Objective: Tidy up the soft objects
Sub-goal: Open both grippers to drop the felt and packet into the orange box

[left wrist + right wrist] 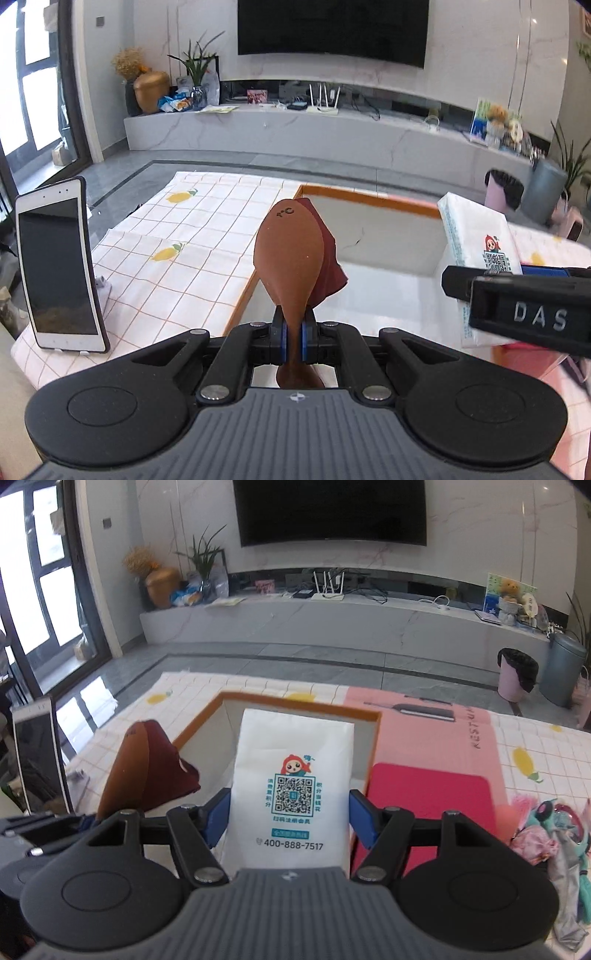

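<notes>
My left gripper [293,341] is shut on a brown soft slipper [290,254] with a dark red inside, held upright over the left edge of the white box with an orange rim [369,197]. My right gripper [290,818] is shut on a white tissue pack [291,786] with a QR code, held over the same box [303,699]. The slipper shows at left in the right wrist view [147,768]. The tissue pack shows at right in the left wrist view [476,236], with the right gripper's black body in front of it.
A white phone [59,266] stands on a stand at the table's left. A checked lemon-print cloth [177,236] covers the table. A pink mat [424,723] and a red pad [428,805] lie right of the box. Pink and teal soft items [554,834] lie at far right.
</notes>
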### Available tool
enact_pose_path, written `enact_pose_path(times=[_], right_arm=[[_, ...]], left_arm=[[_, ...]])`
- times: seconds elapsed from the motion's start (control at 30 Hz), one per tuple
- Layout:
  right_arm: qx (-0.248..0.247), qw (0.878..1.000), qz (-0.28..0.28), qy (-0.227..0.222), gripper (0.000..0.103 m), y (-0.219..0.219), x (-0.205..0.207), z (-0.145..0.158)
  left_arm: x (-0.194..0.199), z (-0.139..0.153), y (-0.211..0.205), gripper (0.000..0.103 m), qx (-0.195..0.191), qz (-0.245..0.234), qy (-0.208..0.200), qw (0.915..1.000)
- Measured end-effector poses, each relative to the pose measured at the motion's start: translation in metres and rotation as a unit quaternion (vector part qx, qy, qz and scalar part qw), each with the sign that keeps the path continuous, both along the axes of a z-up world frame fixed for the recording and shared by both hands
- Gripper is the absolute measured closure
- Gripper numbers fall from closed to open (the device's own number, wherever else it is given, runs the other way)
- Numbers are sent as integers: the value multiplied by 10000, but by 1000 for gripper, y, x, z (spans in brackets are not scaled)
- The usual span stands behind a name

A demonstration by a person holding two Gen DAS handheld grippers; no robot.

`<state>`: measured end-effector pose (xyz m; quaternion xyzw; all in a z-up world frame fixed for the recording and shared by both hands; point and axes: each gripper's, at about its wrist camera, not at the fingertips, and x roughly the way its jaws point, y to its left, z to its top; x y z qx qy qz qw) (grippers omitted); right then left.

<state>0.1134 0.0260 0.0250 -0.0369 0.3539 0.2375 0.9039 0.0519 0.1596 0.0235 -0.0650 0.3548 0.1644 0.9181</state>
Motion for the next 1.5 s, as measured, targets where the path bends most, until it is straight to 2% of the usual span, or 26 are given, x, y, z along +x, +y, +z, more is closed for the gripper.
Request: enact_pose_path(times=[0.2,0.37,0.67,0.77,0.8,0.9,1.0,1.07,1.13,1.17,1.2,1.27,1.3,1.4,1.5], right_arm=[[-58,9996,206,176,37,9,14,-25],[-275,9988,270,302,37,17,27,-40],[-751,9964,214,329,37,29,32,-58],[-848,9957,217,311,37,30,32,-59],[-847,9957,203,319,37,30,32,-59],[-861,9956,202,315,37,30,31,-58],[-920,9951,225,295,37,32,31,-60],[-980,9946,218,257,37,35,30,-61],[-1044,9939,267,247,37,38,29,-62],[-1047,9938,279,253,37,39,29,-62],[-1056,9936,293,257,37,40,29,-63],[-1092,9933,297,238,37,40,27,-63],[-1104,9932,294,232,37,40,26,-63],[-1113,9930,294,253,37,41,26,-63],[-1124,9927,321,310,37,44,27,-64]], left_arm=[[11,-23,5,96,-68,-255,421,9988],[17,-37,-3,96,80,-388,738,9965],[20,-46,-7,95,394,-104,1189,9921],[22,-47,-5,94,330,-101,1296,9910],[22,-49,-5,89,350,-81,1372,9899],[23,-53,-9,87,469,-55,1522,9872],[20,-50,-12,78,396,-149,1506,9877],[19,-48,-12,68,243,-258,1454,9887],[17,-47,-14,47,87,-462,1386,9892],[15,-45,-16,42,29,-565,1306,9898],[13,-43,-18,33,9,-633,1222,9905],[8,-39,-23,25,87,-699,1031,9922],[6,-37,-25,18,186,-680,941,9931],[1,-35,-31,16,529,-578,784,9938],[-1,-35,-32,16,598,-594,746,9936]])
